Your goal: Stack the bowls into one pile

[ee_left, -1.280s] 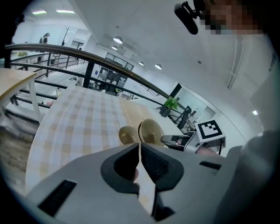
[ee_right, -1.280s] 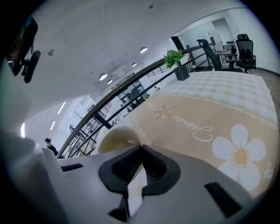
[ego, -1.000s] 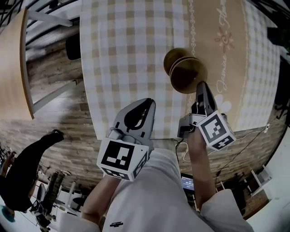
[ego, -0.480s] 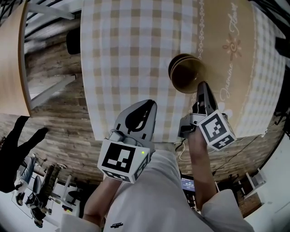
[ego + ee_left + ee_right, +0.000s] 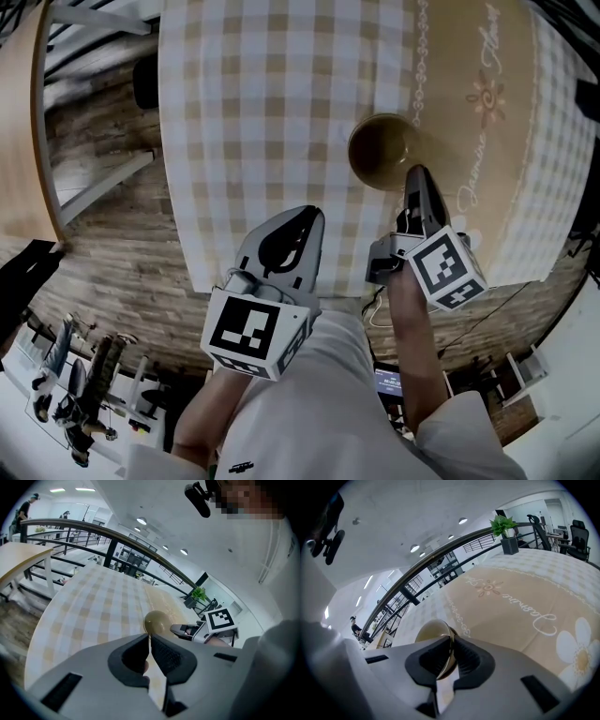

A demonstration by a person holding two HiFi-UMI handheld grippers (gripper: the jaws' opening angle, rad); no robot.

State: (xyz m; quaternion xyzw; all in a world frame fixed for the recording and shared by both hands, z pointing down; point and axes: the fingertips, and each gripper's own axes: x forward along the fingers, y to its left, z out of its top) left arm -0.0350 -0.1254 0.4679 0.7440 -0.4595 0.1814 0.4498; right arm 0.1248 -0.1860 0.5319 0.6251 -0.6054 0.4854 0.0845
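Hanging by its near rim, the bowl (image 5: 382,150) stood upright over the bench (image 5: 262,94), right of the middle and not far from the near edge, where the checked pattern met the tan band (image 5: 469,141). Whether it touched the bench could not be told. The right gripper (image 5: 413,173) had its jaws clamped on that rim, one pad inside and one outside. The left gripper (image 5: 307,214) hung above the near edge, well to the left of the bowl, jaws together and empty.
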